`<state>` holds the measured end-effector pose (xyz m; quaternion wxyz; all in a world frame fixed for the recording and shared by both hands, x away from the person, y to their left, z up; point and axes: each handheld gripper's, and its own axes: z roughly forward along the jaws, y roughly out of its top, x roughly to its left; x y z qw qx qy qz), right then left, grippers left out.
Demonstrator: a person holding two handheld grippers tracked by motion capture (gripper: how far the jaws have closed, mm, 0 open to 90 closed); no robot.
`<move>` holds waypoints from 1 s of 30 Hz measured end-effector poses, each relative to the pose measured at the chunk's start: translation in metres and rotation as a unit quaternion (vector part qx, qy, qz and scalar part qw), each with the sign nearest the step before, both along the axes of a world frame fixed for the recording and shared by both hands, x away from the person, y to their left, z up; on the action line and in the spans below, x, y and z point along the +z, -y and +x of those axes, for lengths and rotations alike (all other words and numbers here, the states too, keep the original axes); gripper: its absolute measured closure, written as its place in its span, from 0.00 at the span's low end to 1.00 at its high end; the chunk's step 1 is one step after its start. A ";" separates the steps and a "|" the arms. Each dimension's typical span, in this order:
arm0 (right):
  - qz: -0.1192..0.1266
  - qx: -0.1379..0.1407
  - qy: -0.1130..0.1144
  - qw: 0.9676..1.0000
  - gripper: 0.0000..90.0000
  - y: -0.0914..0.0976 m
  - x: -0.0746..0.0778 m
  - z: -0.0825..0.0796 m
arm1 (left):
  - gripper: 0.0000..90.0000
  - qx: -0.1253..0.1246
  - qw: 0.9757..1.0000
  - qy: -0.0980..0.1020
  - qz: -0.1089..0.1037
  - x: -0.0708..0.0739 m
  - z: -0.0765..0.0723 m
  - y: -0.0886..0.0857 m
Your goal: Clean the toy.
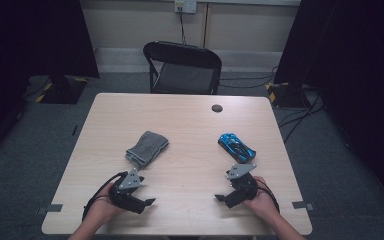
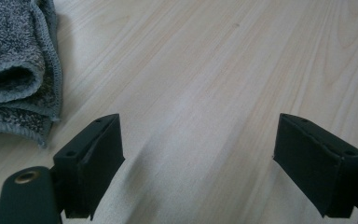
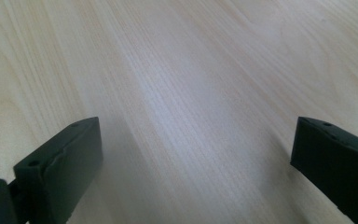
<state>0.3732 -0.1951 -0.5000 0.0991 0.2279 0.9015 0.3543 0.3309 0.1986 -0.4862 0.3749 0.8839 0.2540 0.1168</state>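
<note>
High view: a pale wooden desk [image 1: 190,120] carries two things, with a hand-held gripper near each of them at the near edge. The left hand-held gripper [image 1: 147,202] sits close to the near edge, left of the middle, its jaws pointing toward the middle of the desk. Just beyond it, toward the far edge, lies a folded grey towel [image 1: 147,148], near the gripper but not touching it. The right hand-held gripper [image 1: 221,198] sits close to the near edge, right of the middle, its jaws pointing toward the left one. A blue toy car [image 1: 236,147] lies just beyond it, toward the right edge, apart from the gripper. The two grippers are well apart from each other, with bare desk between them. A small dark round cap [image 1: 217,108] is set into the desk near the far edge. Behind the desk stands a black chair [image 1: 182,67].

Left gripper view shows the jaws spread wide with nothing between them, over bare wood, the towel's folded edge [image 2: 16,70] off to one side. Right gripper view shows its jaws likewise spread wide and holding nothing, above bare wood.
</note>
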 end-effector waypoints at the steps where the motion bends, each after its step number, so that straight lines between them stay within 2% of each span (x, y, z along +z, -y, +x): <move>1: 0.003 -0.001 -0.001 1.000 0.01 0.001 -0.001 0.000 | 0.17 -0.002 1.000 0.002 0.003 -0.001 0.000 0.000; 3: 0.011 -0.005 -0.009 1.000 0.00 0.004 -0.003 0.001 | 0.17 -0.003 1.000 0.004 0.005 -0.001 -0.001 0.000; 7: 0.017 -0.004 -0.008 1.000 0.00 0.006 -0.004 0.001 | 0.17 0.000 1.000 0.008 0.010 -0.003 -0.001 -0.003; 20: 0.018 -0.004 -0.008 1.000 0.00 0.006 -0.004 0.001 | 0.17 0.000 1.000 0.009 0.027 -0.009 0.000 -0.014; 30: 0.018 -0.005 -0.009 1.000 0.00 0.006 -0.004 0.001 | 0.16 0.002 1.000 0.003 0.022 -0.010 0.001 -0.020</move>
